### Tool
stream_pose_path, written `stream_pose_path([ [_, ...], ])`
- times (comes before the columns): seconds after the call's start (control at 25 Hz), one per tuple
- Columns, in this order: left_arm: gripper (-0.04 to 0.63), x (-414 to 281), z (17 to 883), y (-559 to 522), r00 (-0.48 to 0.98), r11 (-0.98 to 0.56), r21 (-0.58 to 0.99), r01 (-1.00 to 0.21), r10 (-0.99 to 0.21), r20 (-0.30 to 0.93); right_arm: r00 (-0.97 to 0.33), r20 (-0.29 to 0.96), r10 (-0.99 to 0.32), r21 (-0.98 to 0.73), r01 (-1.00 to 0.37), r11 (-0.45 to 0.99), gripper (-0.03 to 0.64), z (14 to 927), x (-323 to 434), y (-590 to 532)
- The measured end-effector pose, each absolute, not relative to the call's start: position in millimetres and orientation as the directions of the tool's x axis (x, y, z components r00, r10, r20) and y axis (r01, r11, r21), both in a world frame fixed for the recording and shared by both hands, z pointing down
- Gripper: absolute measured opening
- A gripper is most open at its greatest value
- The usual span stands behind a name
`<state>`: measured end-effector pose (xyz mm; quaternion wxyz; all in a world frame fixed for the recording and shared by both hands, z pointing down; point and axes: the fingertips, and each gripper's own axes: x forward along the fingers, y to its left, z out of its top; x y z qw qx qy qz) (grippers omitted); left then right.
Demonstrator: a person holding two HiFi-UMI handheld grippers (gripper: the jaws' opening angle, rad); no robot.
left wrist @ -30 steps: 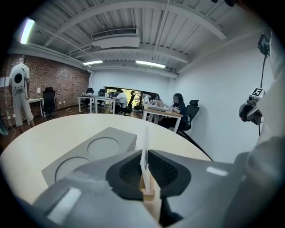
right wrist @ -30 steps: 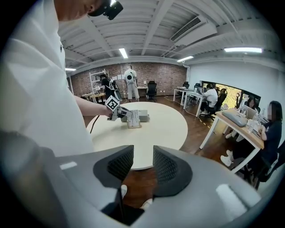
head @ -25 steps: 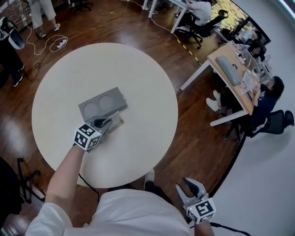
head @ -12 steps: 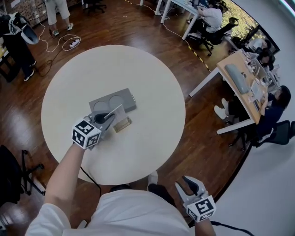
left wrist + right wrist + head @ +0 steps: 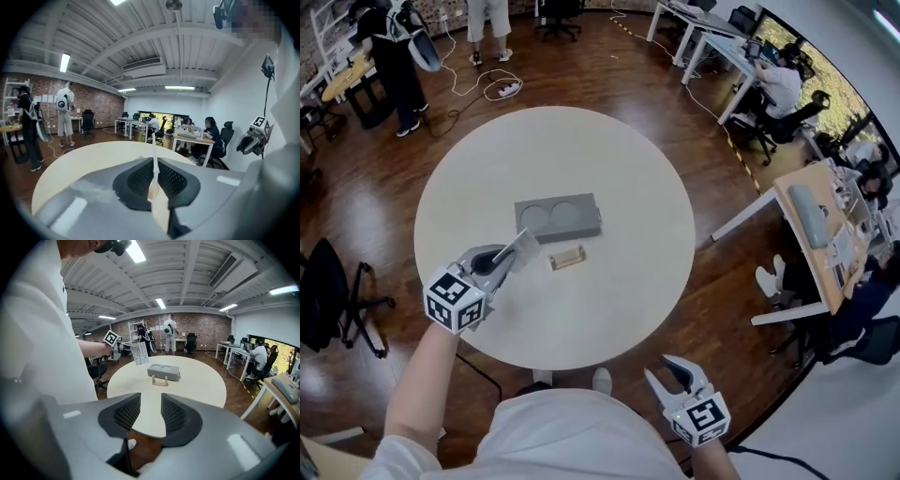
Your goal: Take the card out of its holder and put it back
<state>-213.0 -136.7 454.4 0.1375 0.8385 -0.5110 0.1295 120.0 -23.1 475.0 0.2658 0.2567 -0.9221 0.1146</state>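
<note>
A small wooden card holder [image 5: 567, 257] stands with no card in it on the round white table [image 5: 609, 178], just in front of a grey block [image 5: 558, 217]. My left gripper [image 5: 500, 256] hovers to the holder's left, above the table, shut on a pale card [image 5: 523, 245]. In the left gripper view the card [image 5: 153, 154] stands edge-on between the closed pads. My right gripper [image 5: 667, 371] hangs open off the table's near edge, nothing between its jaws. The right gripper view shows the holder [image 5: 160, 380], the block [image 5: 164, 371] and the raised card [image 5: 140, 352].
The grey block has two round recesses on top. Desks, office chairs [image 5: 342, 300] and people stand around the table on the wooden floor. A cable and power strip [image 5: 502, 89] lie on the floor beyond the far edge.
My left gripper has lifted the card out of the holder and carried it left, away from the holder. The right gripper has stayed low by my side.
</note>
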Motion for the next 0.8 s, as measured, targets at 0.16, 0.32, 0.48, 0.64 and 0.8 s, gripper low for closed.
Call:
stream_pose_path([
  [0.16,0.015,-225.5,449.2,-79.0,0.318,-0.298,0.112,-0.948,-0.879,0.354,-0.783,0.528,-0.329,-0.073,-0.427,0.901,0.141,474.3,111.6,-37.1],
  [0.32,0.015,-228.5,445.2,-19.9,0.196,-0.159,0.133,-0.978,-0.915,0.352,-0.823,0.524,-0.22,-0.067,-0.297,0.953,0.141,475.9,102.7,-42.1],
  [0.48,0.015,-225.0,443.8,35.1,0.079,-0.032,0.139,-0.99,-0.933,0.35,-0.85,0.513,-0.123,-0.077,-0.188,0.979,0.141,480.3,93.2,-43.2],
  [0.64,0.015,-220.8,446.2,91.6,-0.037,0.1,0.16,-0.982,-0.934,0.356,-0.86,0.51,-0.02,-0.082,-0.071,0.994,0.141,481.6,78.4,-34.5],
  [0.8,0.015,-209.3,450.1,126.3,-0.105,0.177,0.165,-0.97,-0.922,0.373,-0.861,0.506,0.046,-0.088,0.001,0.996,0.141,486.1,74.4,-29.8],
])
